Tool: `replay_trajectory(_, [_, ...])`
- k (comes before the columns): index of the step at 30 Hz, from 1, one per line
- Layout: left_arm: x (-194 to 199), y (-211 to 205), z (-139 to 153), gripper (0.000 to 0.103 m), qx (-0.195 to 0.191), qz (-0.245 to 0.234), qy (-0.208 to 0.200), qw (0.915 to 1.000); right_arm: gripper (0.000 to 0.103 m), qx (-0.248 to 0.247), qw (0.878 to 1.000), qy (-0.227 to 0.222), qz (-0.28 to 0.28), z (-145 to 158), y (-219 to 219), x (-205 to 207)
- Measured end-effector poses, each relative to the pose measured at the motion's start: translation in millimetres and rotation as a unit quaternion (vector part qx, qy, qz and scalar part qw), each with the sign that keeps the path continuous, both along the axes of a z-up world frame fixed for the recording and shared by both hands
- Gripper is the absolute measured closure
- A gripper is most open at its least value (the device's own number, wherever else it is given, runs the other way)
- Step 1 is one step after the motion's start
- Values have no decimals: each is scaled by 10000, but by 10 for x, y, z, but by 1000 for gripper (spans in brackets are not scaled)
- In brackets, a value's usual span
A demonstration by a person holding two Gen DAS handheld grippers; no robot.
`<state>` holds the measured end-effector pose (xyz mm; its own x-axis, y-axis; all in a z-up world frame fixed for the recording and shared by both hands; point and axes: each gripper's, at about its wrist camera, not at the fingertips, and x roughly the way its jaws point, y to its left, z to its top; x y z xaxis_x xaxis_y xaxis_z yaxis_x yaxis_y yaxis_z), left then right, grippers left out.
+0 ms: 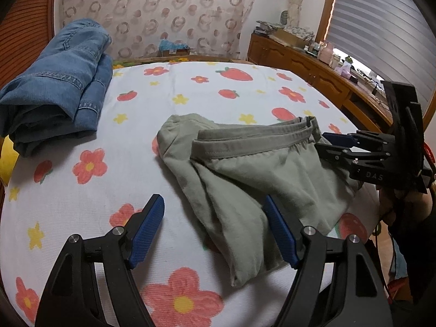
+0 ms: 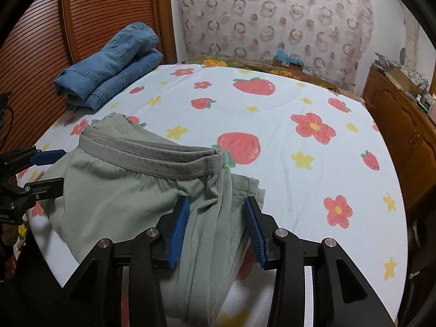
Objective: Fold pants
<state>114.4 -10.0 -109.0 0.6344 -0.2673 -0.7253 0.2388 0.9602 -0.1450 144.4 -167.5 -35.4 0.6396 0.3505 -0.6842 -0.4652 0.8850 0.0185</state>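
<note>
The pair of sage-green cotton pants with an elastic waistband (image 1: 245, 174) lay partly folded on the white bed cover printed with red flowers and strawberries (image 1: 81, 190), near its front edge and well apart from the folded blue denim jeans (image 1: 54, 87) at the far left corner. The waistband (image 2: 152, 158) ran crosswise, on the side of the bundle away from both tools; the legs trailed back from the waistband toward the front edge, so the garment's long axis ran roughly fore and aft.

The left gripper (image 1: 215, 231) hovered with its blue ribbed pads spread wide. Its left pad stood over bare cover, its right pad over the left margin of the cloth; nothing was pinched between them.

The right gripper (image 2: 215, 231) stood with its jaws parted to a moderate gap astride the right-hand stack of leg layers below the waistband. The pads were not seen pressing the fabric, so it was judged to hold nothing. In the left wrist view the same tool (image 1: 327, 144) appeared at the right end of the waistband.

Judgement: both tools flanked the bundle, the right one nearer the cloth. The next fold would probably run along the long axis, carrying the leg end up toward the waistband.
</note>
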Motion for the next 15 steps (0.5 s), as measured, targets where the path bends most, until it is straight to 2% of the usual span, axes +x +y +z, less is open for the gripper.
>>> replay_trajectory(8, [49,21,80,27,-35,3,-176,9998,54,-27,10000,-31,16,-7,16,-7])
replay_trajectory(15, [207,-2,178,56,-70,-160,-268,9995,54,-17,10000,-48,2,-9,20,-16])
